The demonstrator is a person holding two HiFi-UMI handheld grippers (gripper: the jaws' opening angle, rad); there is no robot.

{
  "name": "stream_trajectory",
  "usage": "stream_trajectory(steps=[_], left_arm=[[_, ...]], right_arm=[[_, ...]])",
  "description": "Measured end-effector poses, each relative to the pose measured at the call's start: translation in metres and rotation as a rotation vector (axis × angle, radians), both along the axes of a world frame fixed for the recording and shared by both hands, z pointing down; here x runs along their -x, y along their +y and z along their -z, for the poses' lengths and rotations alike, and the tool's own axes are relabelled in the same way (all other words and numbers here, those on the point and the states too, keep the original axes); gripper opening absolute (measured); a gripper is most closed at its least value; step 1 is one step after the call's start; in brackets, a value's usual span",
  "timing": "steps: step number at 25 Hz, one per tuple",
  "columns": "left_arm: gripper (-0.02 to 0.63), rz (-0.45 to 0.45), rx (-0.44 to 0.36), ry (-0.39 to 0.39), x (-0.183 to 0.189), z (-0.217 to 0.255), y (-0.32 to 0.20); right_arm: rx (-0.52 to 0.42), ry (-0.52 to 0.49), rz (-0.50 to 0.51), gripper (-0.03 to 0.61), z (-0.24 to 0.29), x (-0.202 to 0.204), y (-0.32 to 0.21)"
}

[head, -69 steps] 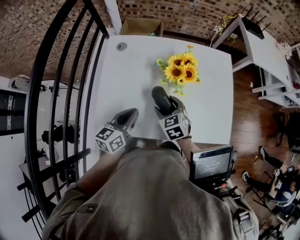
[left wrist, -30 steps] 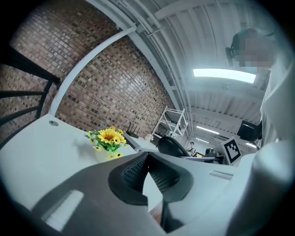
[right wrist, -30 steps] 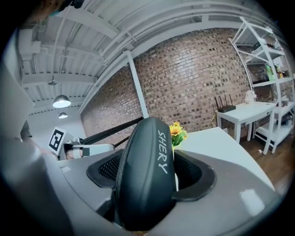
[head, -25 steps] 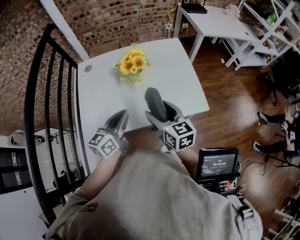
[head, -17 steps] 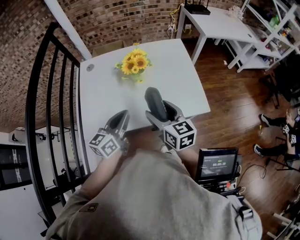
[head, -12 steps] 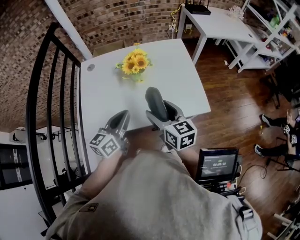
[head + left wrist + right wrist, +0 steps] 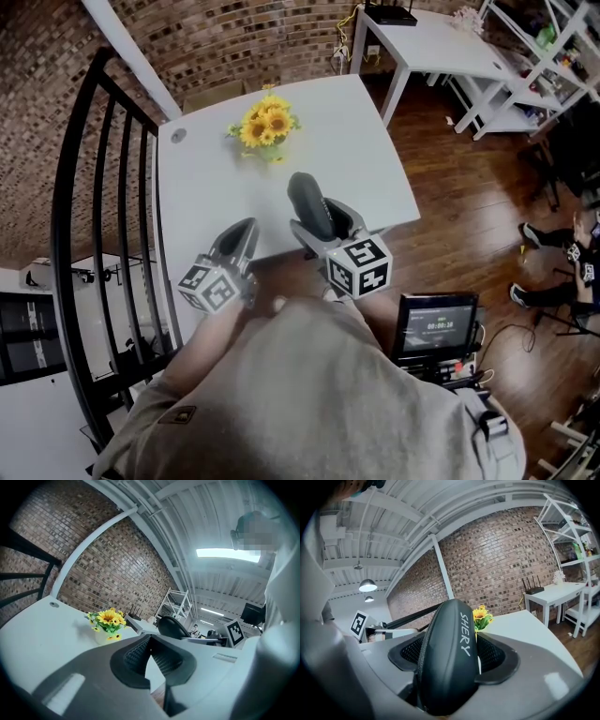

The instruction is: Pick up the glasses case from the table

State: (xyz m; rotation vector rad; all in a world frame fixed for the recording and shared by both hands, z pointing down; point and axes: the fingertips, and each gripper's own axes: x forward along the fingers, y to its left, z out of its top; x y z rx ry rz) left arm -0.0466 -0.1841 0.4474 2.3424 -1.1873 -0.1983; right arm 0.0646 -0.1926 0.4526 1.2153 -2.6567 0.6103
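The black zippered glasses case (image 7: 306, 200) is off the white table (image 7: 202, 183), standing on edge between the pads of my right gripper (image 7: 323, 225), which is shut on it. In the right gripper view the case (image 7: 447, 658) fills the space between the jaws, white lettering on its side. My left gripper (image 7: 246, 234) hovers level at the table's near edge, left of the case, empty. Its pads meet at the tips in the left gripper view (image 7: 149, 638). The case (image 7: 174, 627) shows to its right there.
A pot of sunflowers (image 7: 264, 125) stands mid-table beyond the case. A black stair railing (image 7: 89, 187) runs along the table's left side. A second white table (image 7: 431, 42) and shelves (image 7: 553, 47) stand far right, a monitor (image 7: 436, 326) near my right hip.
Since the earliest frame the head view has swung and both grippers sit nearer the table's front edge, the case still held. Over the last second nothing moved.
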Motion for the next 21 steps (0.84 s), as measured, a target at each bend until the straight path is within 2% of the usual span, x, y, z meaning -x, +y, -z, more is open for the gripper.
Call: stream_trajectory(steps=[21], left_arm=[[0.002, 0.005, 0.016, -0.006, 0.002, -0.013, -0.004]], right_arm=[[0.009, 0.019, 0.013, 0.345, -0.012, -0.001, -0.009]])
